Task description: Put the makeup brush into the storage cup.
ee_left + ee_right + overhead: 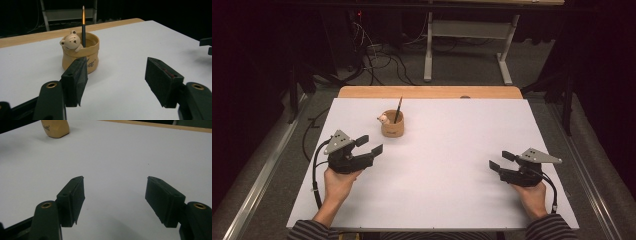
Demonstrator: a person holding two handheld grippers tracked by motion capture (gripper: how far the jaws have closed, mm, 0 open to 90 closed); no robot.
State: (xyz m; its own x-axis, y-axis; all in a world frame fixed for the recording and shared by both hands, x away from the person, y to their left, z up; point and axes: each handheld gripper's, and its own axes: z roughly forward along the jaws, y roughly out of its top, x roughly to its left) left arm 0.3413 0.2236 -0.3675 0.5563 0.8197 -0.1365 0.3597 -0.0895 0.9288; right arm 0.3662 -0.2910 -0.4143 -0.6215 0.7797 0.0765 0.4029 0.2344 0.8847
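A: Nearest us, the left gripper (368,144) hangs low over the white table (447,175) with its jaws spread wide and nothing between them. The right gripper (502,160) sits well apart at the other side, jaws just as wide, gripping nothing.

B: So we work with the left. Where is the thing we go for?

A: Just beyond the left jaws stands the tan bear cup (81,53), upright, near the far-left part of the table. A little bear figure (71,41) leans over its rim, and a dark pencil (83,27) stands in the cup, nearly upright, its tip rising above the rim.

B: The pencil seems the likely target, then. How do we take it cleanly?

A: We raise the left gripper above the rim first, so the jaws clear the bear. Then we line the gap on the shaft above the rim, close gently and lift straight up along the pencil, so the cup does not tip or slide.

B: Is the cup heavy enough to stay put?

A: We cannot tell from here; it looks soft-sided. If it shifts, we can bring the right gripper over to steady its wall.

B: And farther off?

A: The table's wooden edge (427,92), then dark floor with cables (377,65).
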